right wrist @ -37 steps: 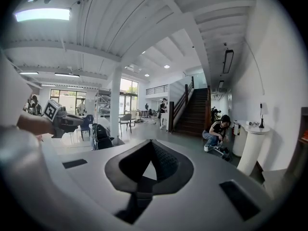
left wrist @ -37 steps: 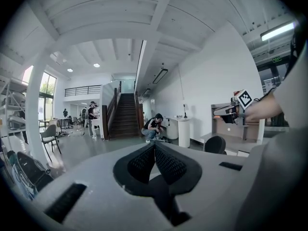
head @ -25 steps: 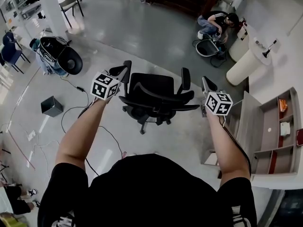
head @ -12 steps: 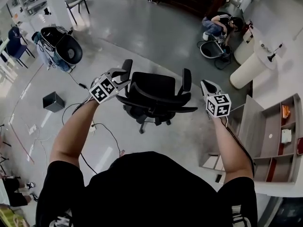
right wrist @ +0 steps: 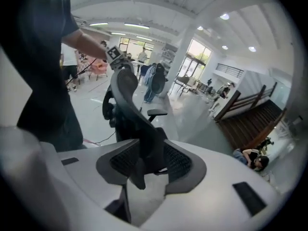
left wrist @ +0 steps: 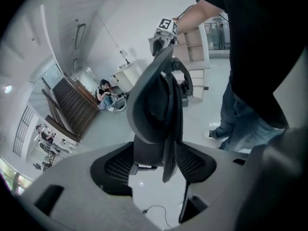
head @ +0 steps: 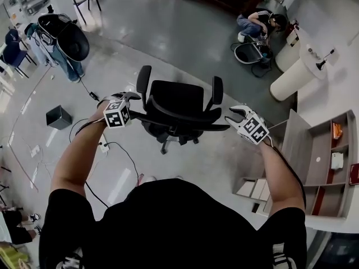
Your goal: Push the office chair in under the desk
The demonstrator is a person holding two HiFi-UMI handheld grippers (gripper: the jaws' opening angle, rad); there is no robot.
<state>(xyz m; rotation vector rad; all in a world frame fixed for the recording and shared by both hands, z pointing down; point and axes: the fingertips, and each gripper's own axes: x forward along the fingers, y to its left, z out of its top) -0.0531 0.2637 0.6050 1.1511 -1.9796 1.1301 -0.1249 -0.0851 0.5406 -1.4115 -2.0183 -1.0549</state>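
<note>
With your left tongs (head: 130, 98) and right tongs (head: 230, 115) just opened and standing apart, unclamped, astride the backrest (head: 179, 119) edges, the office chair (head: 178, 94), out on open floor (head: 168, 32), may swivel or roll askew under uneven pushing.

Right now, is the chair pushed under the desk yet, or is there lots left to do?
Nothing looks done: the chair stands out on the open floor, not tucked under anything. In hand: the left gripper and right gripper flank its back. Their fingers have just been opening, the back's edges between them, not squeezing. Left: grip, then push it in.
</note>
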